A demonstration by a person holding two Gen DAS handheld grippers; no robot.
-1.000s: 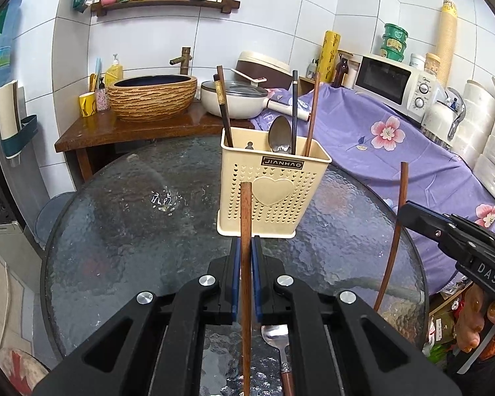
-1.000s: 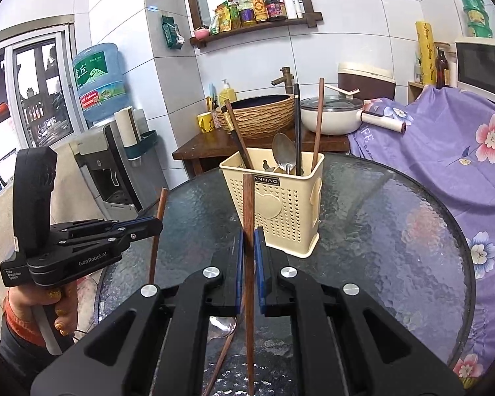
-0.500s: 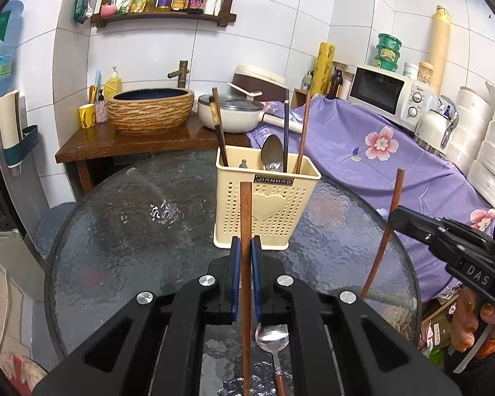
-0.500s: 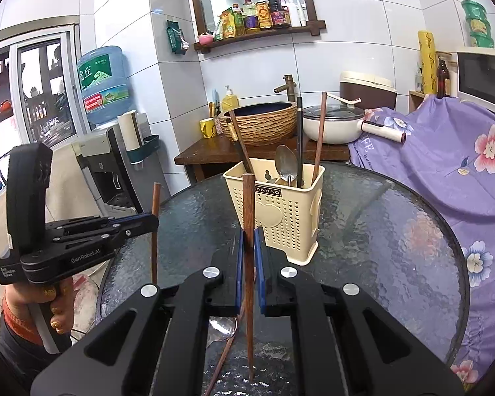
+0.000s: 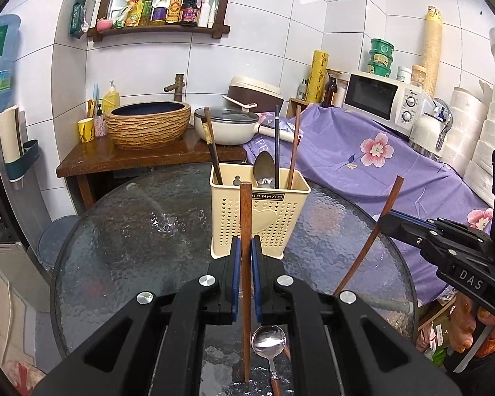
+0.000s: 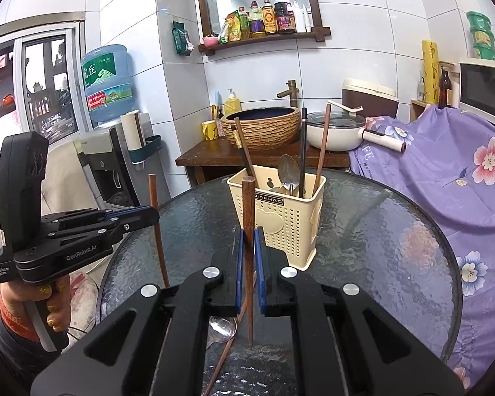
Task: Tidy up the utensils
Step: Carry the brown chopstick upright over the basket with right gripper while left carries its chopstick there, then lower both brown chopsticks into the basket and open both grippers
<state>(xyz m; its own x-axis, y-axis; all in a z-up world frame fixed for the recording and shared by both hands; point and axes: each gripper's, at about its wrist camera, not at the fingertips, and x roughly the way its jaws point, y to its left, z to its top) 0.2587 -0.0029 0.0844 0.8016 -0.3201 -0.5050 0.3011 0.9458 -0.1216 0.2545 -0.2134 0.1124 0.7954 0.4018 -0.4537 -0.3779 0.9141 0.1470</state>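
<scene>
A cream perforated utensil holder [image 5: 259, 217] stands on the round glass table [image 5: 142, 241] and holds several chopsticks and a spoon. My left gripper [image 5: 246, 247] is shut on an upright brown chopstick [image 5: 246, 231] just in front of the holder. My right gripper [image 6: 249, 241] is shut on another brown chopstick [image 6: 248, 217], also near the holder [image 6: 280, 221]. Each gripper shows in the other's view: the right gripper [image 5: 384, 222] with its tilted chopstick [image 5: 373, 237], the left gripper [image 6: 153, 214] with its chopstick [image 6: 156, 227]. A loose spoon [image 5: 269, 340] lies on the glass under my left gripper.
A wooden side table with a woven basin [image 5: 148, 125] and a white pan [image 5: 227, 128] stands behind the glass table. A purple flowered cloth [image 5: 379, 165] covers the counter at right, with a microwave [image 5: 382, 99]. A water dispenser [image 6: 109, 151] stands at left.
Both grippers have drawn back and risen a little, so the holder sits lower and farther in each view. The right chopstick has tilted more. Both grips are unchanged.
</scene>
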